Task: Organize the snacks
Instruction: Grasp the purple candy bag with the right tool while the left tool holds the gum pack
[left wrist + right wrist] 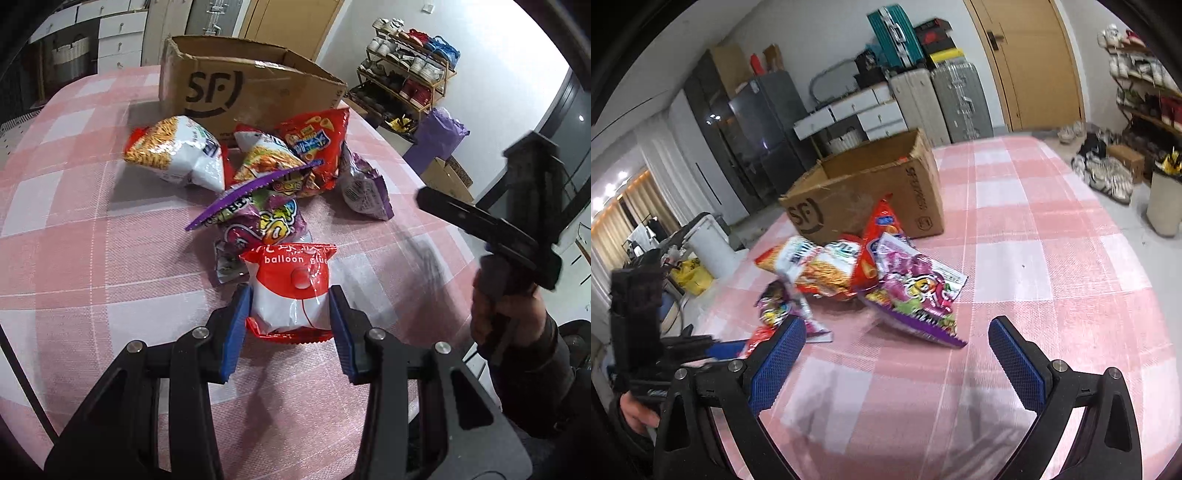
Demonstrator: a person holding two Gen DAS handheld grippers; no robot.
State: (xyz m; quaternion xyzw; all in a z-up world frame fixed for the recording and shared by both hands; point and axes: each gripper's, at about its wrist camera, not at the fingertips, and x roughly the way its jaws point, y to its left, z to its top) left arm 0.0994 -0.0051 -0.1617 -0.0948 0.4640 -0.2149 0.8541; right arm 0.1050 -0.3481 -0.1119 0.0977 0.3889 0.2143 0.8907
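Observation:
My left gripper (290,291) is shut on a red and white "balloon glue" packet (288,310), held just above the pink checked tablecloth (92,258). Beyond it lies a pile of snacks: a purple bag (258,218), a white noodle-snack bag (177,151), a red bag (317,136) and a purple and white pouch (364,188). An open SF cardboard box (240,92) stands behind the pile. My right gripper (897,332) is open, nothing between its blue pads (1015,354); the purple bag (923,306) lies just ahead. A hand holds that gripper at the right edge (517,229).
The table edge curves close on the right, with a shoe rack (410,74) and a purple bag (439,136) on the floor beyond. Suitcases (945,96) and white drawers (857,114) stand behind the box. The cloth right of the pile (1052,258) is bare.

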